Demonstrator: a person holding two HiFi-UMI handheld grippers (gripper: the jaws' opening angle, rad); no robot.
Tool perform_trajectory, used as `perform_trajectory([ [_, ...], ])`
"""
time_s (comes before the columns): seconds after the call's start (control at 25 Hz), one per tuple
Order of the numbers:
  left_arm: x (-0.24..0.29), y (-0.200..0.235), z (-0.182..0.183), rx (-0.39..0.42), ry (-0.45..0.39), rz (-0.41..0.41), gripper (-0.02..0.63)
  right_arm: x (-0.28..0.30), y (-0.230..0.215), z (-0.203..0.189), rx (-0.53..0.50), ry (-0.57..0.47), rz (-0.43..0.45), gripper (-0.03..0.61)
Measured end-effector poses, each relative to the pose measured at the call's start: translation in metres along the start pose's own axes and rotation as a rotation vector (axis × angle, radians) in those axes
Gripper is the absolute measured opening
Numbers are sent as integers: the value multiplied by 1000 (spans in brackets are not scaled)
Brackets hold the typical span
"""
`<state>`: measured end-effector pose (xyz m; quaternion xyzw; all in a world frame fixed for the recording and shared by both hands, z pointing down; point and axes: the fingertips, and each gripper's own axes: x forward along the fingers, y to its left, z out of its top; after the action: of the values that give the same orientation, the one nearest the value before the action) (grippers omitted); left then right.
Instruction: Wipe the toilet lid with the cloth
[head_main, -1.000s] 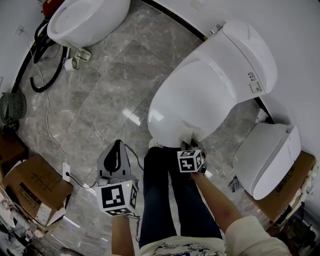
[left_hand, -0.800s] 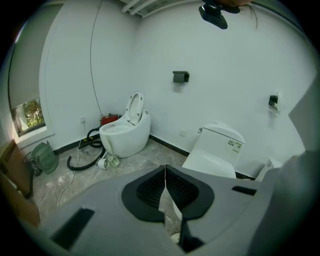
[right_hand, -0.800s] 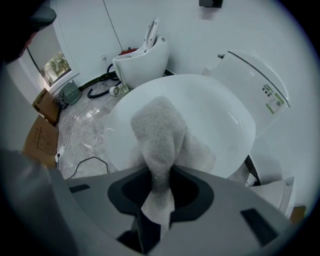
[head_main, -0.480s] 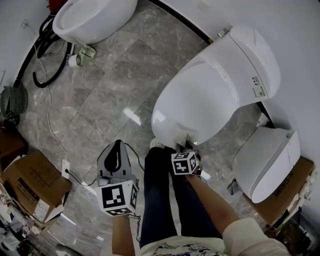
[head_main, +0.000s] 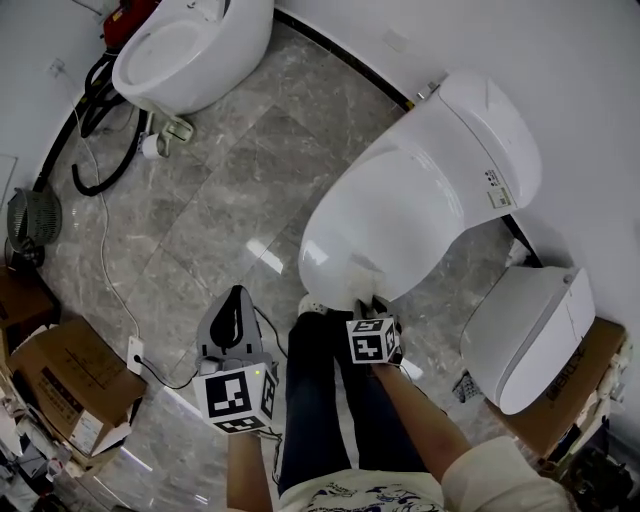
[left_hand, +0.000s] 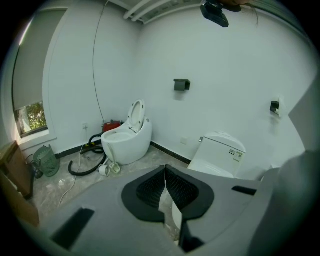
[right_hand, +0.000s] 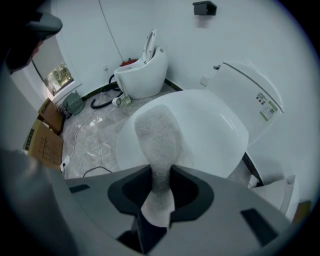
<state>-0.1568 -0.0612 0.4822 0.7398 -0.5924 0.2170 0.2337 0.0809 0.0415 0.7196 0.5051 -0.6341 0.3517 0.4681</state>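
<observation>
The white toilet has its lid closed; the lid also fills the middle of the right gripper view. A pale fuzzy cloth lies on the lid's front part, and my right gripper is shut on its near end. From the head view the right gripper sits at the lid's front edge, with the cloth just ahead of it. My left gripper hangs over the floor left of the toilet, jaws shut with nothing between them.
A second toilet with its seat raised stands at the far left beside a black hose. Cardboard boxes sit at the lower left. A third toilet body rests on a box at the right. The person's legs stand before the bowl.
The right gripper with the cloth has drawn slightly back toward the lid's front edge. The left gripper has stayed where it was.
</observation>
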Motion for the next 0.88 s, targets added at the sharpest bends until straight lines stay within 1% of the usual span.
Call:
perform_trajectory([
  [0.12, -5, -6, 28, 1, -40, -2, 11, -30, -7, 23, 69, -58, 1, 92],
  [0.28, -20, -17, 74, 10, -99, -15, 11, -85, -15, 64, 96, -168, 3, 92],
  [0.52, -43, -27, 158, 34, -231, -30, 11, -180, -37, 155, 121, -400, -13, 92],
  [0.76, -85, -48, 238, 42, -372, -47, 11, -301, -64, 223, 162, -633, -20, 92],
  [0.88, -106, -59, 275, 57, -442, -54, 11, -359, -74, 255, 157, -755, -29, 92],
])
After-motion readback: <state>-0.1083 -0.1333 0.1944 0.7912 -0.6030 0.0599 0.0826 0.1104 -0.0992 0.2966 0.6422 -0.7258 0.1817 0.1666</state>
